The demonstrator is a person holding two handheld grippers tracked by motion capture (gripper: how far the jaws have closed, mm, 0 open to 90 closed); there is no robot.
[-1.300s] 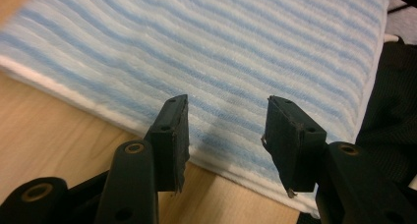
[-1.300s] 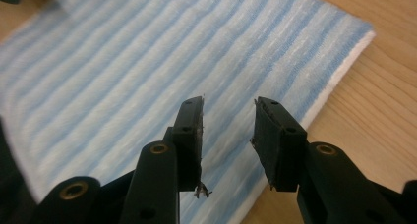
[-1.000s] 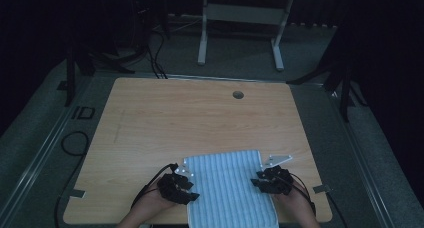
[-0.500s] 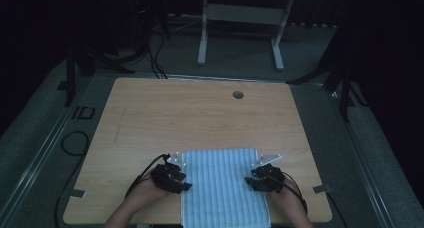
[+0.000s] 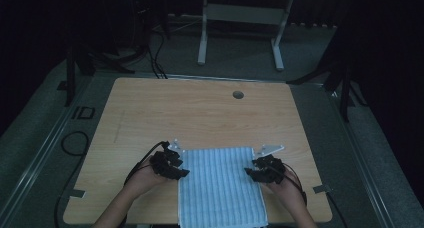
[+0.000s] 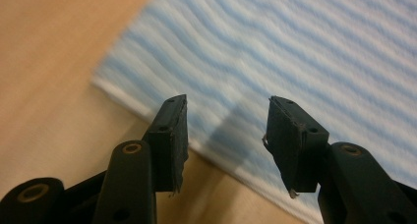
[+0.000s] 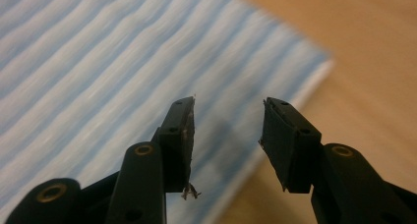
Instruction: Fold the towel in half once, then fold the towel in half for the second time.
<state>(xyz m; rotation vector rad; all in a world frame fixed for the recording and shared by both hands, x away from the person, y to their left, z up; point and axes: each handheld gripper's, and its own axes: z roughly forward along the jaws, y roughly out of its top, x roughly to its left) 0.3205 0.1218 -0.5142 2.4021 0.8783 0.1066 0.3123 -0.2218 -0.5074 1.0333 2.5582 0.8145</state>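
Note:
A blue-and-white striped cloth [image 5: 220,185] lies flat at the near middle of the wooden table [image 5: 200,113], its front end hanging over the near edge. My left gripper [image 5: 181,170] hovers at the cloth's left edge, jaws open and empty; in the left gripper view that gripper [image 6: 227,135] straddles the hem of the cloth [image 6: 295,62]. My right gripper [image 5: 250,173] is at the cloth's right edge, also open. In the right gripper view it [image 7: 226,135] sits over the cloth [image 7: 98,76] near its right border, nothing held.
A round cable hole [image 5: 238,94] is at the table's far side. Black cables [image 5: 75,143] trail on the floor at left, and a white frame stand [image 5: 240,18] is beyond the table. Bare wood stretches ahead of the cloth.
Both hands slid forward along the cloth's side edges, away from the near edge. The cloth looks unchanged, still flat. Both grippers remain open.

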